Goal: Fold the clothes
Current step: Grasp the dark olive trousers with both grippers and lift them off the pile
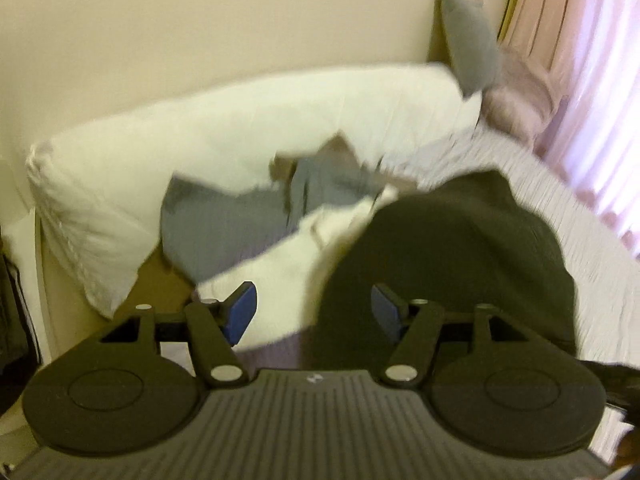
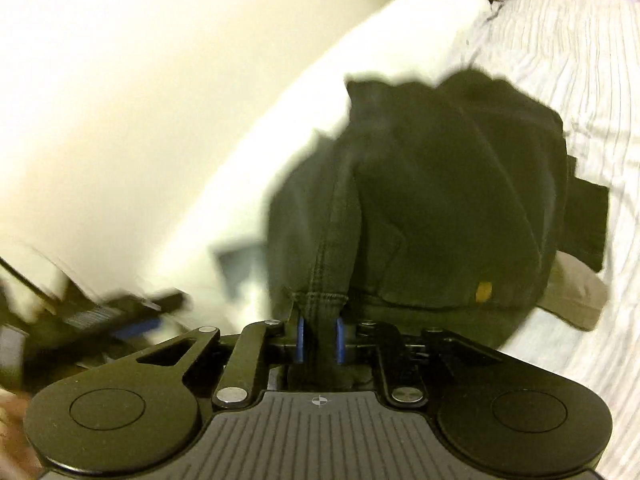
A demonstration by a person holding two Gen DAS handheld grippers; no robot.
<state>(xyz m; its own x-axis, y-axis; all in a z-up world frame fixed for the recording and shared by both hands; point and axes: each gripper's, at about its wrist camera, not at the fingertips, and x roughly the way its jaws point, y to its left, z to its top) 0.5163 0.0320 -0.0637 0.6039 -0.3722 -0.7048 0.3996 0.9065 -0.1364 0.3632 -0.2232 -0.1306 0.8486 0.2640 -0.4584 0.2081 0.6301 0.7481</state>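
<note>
While the left gripper (image 1: 314,314) gapes empty, the right gripper (image 2: 319,340) pinches the dark garment's (image 2: 440,200) hem — cloth bunched just ahead.

A plain cream wall (image 1: 160,40) fills the back of the room. Against it stands a bed (image 2: 560,60) covered in a pale, finely striped sheet — crumpled in places. A long white pillow (image 1: 140,160) leans along the wall, with a grey cushion (image 1: 468,44) propped upright at the far end. Beside that hangs a pink curtain (image 1: 580,60), bright with daylight coming through — the views are blurred.
</note>
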